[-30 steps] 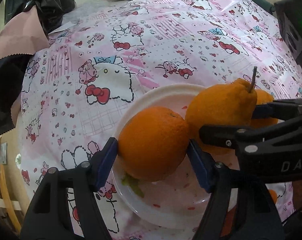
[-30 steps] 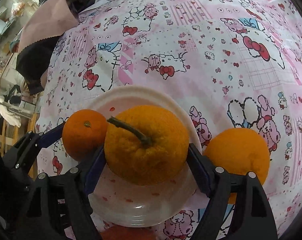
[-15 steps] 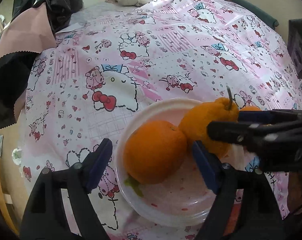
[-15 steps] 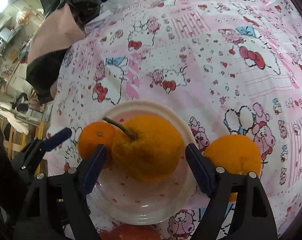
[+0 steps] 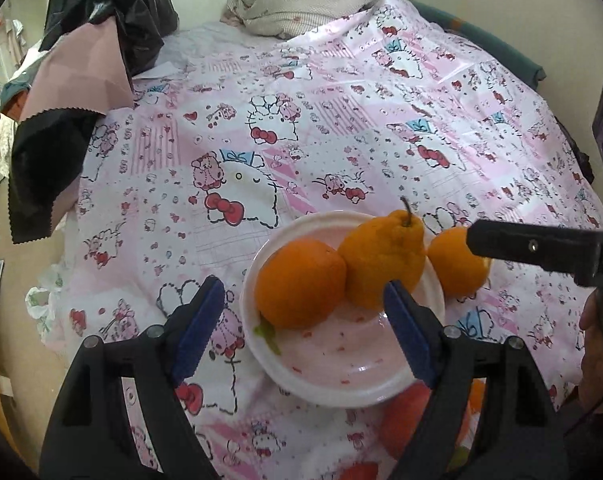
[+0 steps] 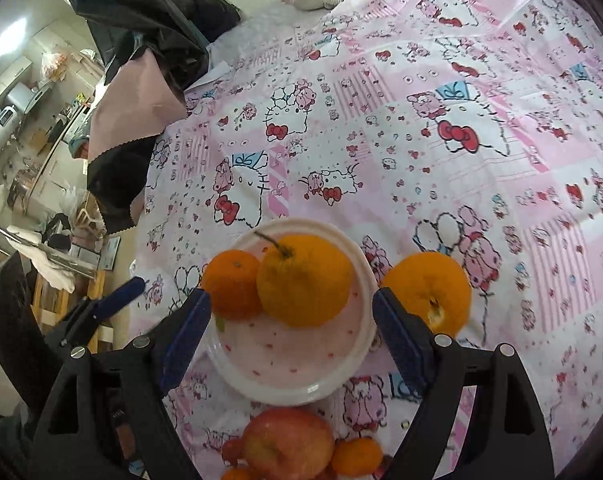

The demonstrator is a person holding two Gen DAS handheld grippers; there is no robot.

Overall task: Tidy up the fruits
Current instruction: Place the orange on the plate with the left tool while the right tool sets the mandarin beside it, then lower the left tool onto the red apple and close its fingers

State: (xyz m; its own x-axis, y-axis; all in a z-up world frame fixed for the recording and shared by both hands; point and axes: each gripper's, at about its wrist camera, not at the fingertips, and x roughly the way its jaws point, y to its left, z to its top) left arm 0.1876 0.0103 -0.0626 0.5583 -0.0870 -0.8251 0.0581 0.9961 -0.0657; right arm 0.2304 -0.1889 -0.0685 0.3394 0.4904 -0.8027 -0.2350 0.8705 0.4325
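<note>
1. Both grippers have let go and risen: left gripper (image 5: 303,322) spread, empty; right gripper (image 6: 291,330) opening, nothing between its jaws.
2. Round orange (image 5: 300,282) and stemmed orange (image 6: 303,280) now rest in the plate (image 6: 285,394), lower centre of frame.

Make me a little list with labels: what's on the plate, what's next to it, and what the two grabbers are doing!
on plate: round orange, bumpy stemmed orange
beside plate: another orange on the tablecloth
near edge: red apple, small oranges
left gripper: open, holding nothing
right gripper: jaws opening, holding nothing
</note>
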